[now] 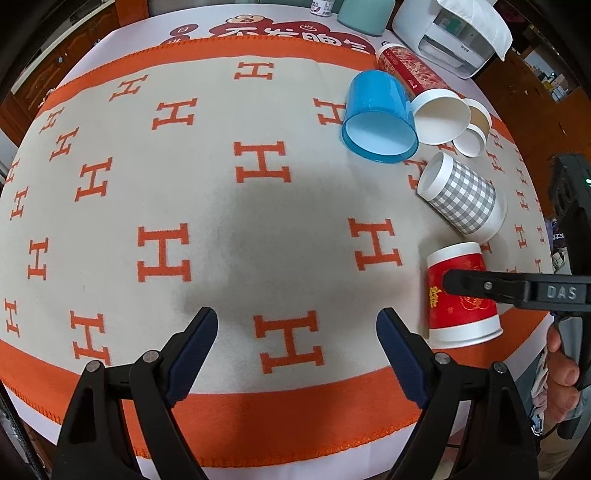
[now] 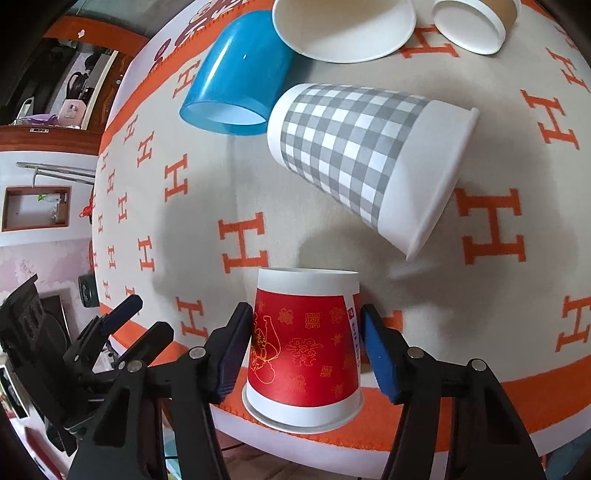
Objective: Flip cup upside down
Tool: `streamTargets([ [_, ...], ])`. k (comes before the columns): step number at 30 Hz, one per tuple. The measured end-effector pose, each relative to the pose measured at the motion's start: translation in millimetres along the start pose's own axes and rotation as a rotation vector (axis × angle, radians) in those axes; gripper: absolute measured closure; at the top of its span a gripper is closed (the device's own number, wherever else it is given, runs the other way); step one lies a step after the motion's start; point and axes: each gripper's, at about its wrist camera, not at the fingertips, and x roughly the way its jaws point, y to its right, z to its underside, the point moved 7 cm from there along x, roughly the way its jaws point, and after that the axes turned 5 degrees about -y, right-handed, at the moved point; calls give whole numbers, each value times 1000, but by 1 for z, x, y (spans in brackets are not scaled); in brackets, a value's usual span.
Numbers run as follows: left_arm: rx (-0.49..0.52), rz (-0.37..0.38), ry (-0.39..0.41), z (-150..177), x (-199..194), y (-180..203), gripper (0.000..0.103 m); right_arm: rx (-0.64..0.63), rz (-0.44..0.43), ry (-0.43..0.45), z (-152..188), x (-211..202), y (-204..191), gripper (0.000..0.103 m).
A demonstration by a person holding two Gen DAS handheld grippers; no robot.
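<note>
A red paper cup [image 2: 304, 350] with gold print stands upside down, rim on the blanket near the table's front edge; it also shows in the left wrist view [image 1: 460, 295]. My right gripper [image 2: 306, 347] straddles it: the left pad touches the cup wall, the right pad stands slightly off it. In the left wrist view one finger of the right gripper [image 1: 491, 286] crosses in front of the cup. My left gripper [image 1: 297, 350] is open and empty above bare blanket, left of the red cup.
A grey checked cup [image 2: 362, 158], a blue plastic cup [image 2: 236, 74], a white cup [image 2: 343, 26] and a brown cup [image 2: 476, 22] lie on their sides behind. A red cylinder [image 1: 410, 72] and a white appliance [image 1: 447, 37] stand at the back.
</note>
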Motion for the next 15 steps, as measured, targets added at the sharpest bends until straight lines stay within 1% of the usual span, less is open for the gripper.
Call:
streamTargets([
  [3,3,-5,18,-3,-4,3,16,-25,-16,33,4,-11,-5,43],
  [6,0,-7,47,-5,-9,6,16,-60,-18,107,7,-28,-11,43],
  [10,-23,-10,108,-7,-17,8,16,-118,-52,254,10,-46,-22,43],
  [12,-39,-19,147,-8,-20,8,16,-169,-58,367,13,-53,-27,43],
  [15,-58,-36,198,-8,-23,7,16,-238,-41,538,19,-58,-34,43],
])
